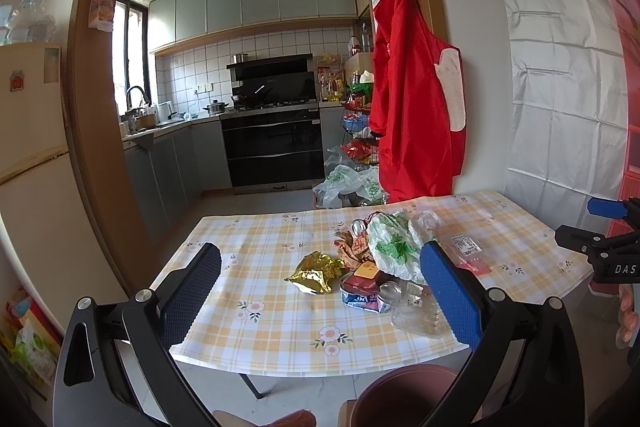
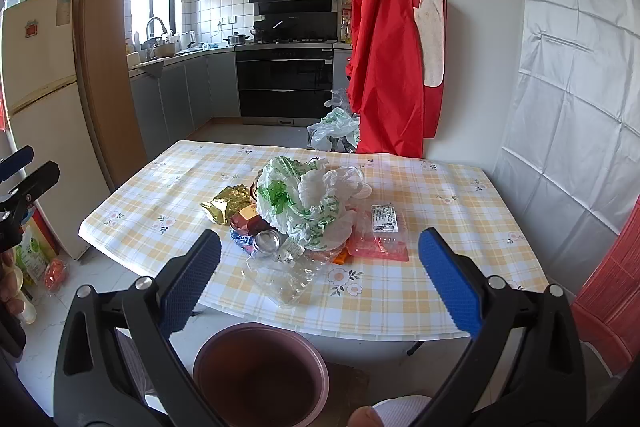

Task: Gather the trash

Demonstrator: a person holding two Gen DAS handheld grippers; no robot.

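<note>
i have both tongs released, left tongs [image 1: 320, 291] and right tongs [image 2: 320, 277] gaping above the near edge of the checked surface [image 2: 420, 299]. the trash pile [image 2: 304, 211] sits mid-frame; a gold foil wrapper [image 1: 316, 271] lies at its left, a maroon bin [image 2: 260, 375] below.

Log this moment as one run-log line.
phase: start | left gripper: open, empty | right gripper: open, empty | trash pile: on table | bin: below near edge
</note>
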